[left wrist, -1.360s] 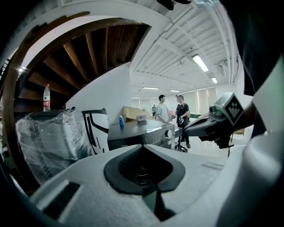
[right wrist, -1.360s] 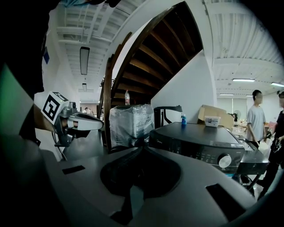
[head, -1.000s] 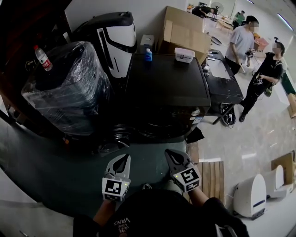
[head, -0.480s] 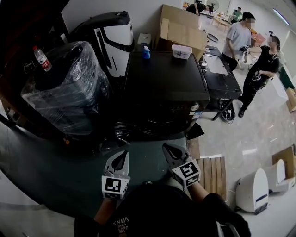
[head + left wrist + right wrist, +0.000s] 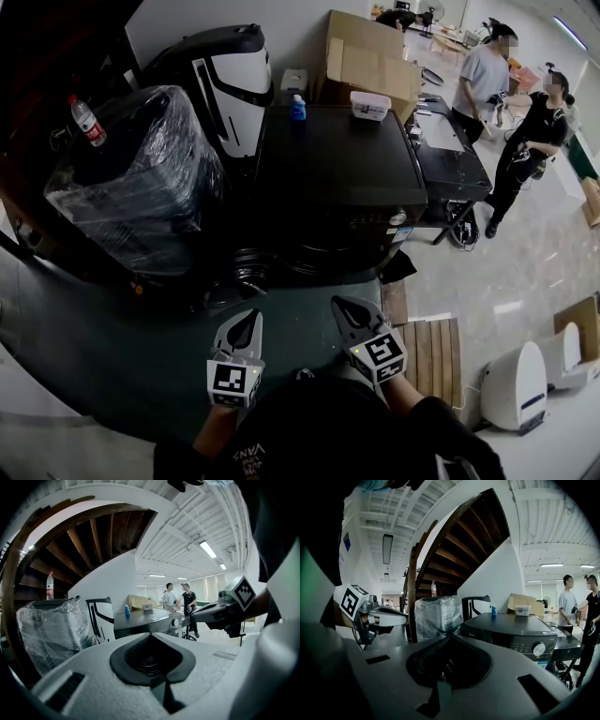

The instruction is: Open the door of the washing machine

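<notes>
Grippers (image 5: 247,321) (image 5: 345,308) unmoved; door (image 5: 323,249) seemingly closed.

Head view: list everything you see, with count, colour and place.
washing machine: 1, black, centre
bottle: 1, blue, far edge of its top
tub: 1, white, far right of its top
cardboard box: 1, brown, behind it
wrapped appliance: 1, dark under clear film, left
water bottle: 1, red label, at the wrapped appliance's top
rounded unit: 1, white and black, rear left
people: 2, white top, black top, upper right
left gripper: 1, white, shut, empty, bottom left
right gripper: 1, white, shut, empty, bottom right
</notes>
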`<state>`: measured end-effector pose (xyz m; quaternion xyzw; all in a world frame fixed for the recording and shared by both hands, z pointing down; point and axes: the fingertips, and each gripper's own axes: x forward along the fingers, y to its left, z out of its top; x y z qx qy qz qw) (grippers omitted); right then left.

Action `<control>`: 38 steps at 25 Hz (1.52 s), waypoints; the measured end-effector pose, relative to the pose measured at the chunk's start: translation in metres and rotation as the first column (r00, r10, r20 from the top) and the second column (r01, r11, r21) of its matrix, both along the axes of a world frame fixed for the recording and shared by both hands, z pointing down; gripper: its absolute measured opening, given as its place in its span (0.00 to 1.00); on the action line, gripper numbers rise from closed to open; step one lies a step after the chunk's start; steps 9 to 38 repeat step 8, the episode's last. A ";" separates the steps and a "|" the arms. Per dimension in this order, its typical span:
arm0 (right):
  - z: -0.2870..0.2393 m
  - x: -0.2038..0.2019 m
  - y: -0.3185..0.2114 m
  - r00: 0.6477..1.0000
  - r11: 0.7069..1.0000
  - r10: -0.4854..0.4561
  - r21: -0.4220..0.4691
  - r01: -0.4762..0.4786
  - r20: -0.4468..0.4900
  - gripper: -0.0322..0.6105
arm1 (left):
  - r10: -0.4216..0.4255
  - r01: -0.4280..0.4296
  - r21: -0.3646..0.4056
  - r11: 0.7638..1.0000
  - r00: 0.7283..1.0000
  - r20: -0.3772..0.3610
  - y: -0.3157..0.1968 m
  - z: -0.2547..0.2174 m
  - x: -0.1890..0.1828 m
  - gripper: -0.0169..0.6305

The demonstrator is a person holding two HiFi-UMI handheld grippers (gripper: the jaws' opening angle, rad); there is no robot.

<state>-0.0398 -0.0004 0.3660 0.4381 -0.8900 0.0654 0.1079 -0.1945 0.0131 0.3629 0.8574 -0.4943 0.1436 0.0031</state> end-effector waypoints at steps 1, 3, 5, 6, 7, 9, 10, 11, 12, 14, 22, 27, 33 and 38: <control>0.000 0.000 0.000 1.000 1.000 0.001 -0.002 -0.001 0.000 0.06 | 0.001 -0.001 -0.005 1.000 1.000 0.001 0.000 0.001 0.000 0.05; 0.002 0.000 -0.001 1.000 1.000 0.001 -0.006 -0.001 0.000 0.06 | -0.003 0.003 -0.012 1.000 1.000 -0.004 0.000 0.004 -0.001 0.05; 0.004 0.000 -0.003 1.000 1.000 0.000 -0.009 0.000 0.003 0.06 | -0.009 0.009 -0.012 1.000 1.000 0.003 -0.003 0.005 -0.003 0.05; 0.005 0.000 -0.004 1.000 1.000 0.000 -0.009 0.000 0.004 0.06 | -0.013 0.013 -0.017 1.000 1.000 0.004 -0.004 0.007 -0.004 0.05; 0.005 -0.001 -0.006 1.000 1.000 0.000 -0.009 0.000 0.005 0.06 | -0.017 0.017 -0.024 1.000 1.000 0.004 -0.006 0.008 -0.005 0.05; 0.005 -0.001 -0.008 1.000 1.000 0.000 -0.008 0.000 0.005 0.06 | -0.021 0.021 -0.031 0.999 1.000 0.002 -0.007 0.010 -0.006 0.05; 0.005 -0.001 -0.008 1.000 1.000 0.000 -0.008 0.000 0.005 0.06 | -0.021 0.021 -0.031 0.999 1.000 0.002 -0.007 0.010 -0.006 0.05; 0.005 -0.001 -0.008 1.000 1.000 0.000 -0.008 0.000 0.005 0.06 | -0.021 0.021 -0.031 0.999 1.000 0.002 -0.007 0.010 -0.006 0.05; 0.005 -0.001 -0.008 1.000 1.000 0.000 -0.008 0.000 0.005 0.06 | -0.021 0.021 -0.031 0.999 1.000 0.002 -0.007 0.010 -0.006 0.05; 0.005 -0.001 -0.008 1.000 1.000 0.000 -0.008 0.000 0.005 0.06 | -0.021 0.021 -0.031 0.999 1.000 0.002 -0.007 0.010 -0.006 0.05; 0.005 -0.001 -0.008 1.000 1.000 0.000 -0.008 0.000 0.005 0.06 | -0.021 0.021 -0.031 0.999 1.000 0.002 -0.007 0.010 -0.006 0.05; 0.005 -0.001 -0.008 1.000 1.000 0.000 -0.008 0.000 0.005 0.06 | -0.021 0.021 -0.031 0.999 1.000 0.002 -0.007 0.010 -0.006 0.05; 0.005 -0.001 -0.008 1.000 1.000 0.000 -0.008 0.000 0.005 0.06 | -0.021 0.021 -0.031 0.999 1.000 0.002 -0.007 0.010 -0.006 0.05; 0.005 -0.001 -0.008 1.000 1.000 0.000 -0.008 0.000 0.005 0.06 | -0.021 0.021 -0.031 0.999 1.000 0.002 -0.007 0.010 -0.006 0.05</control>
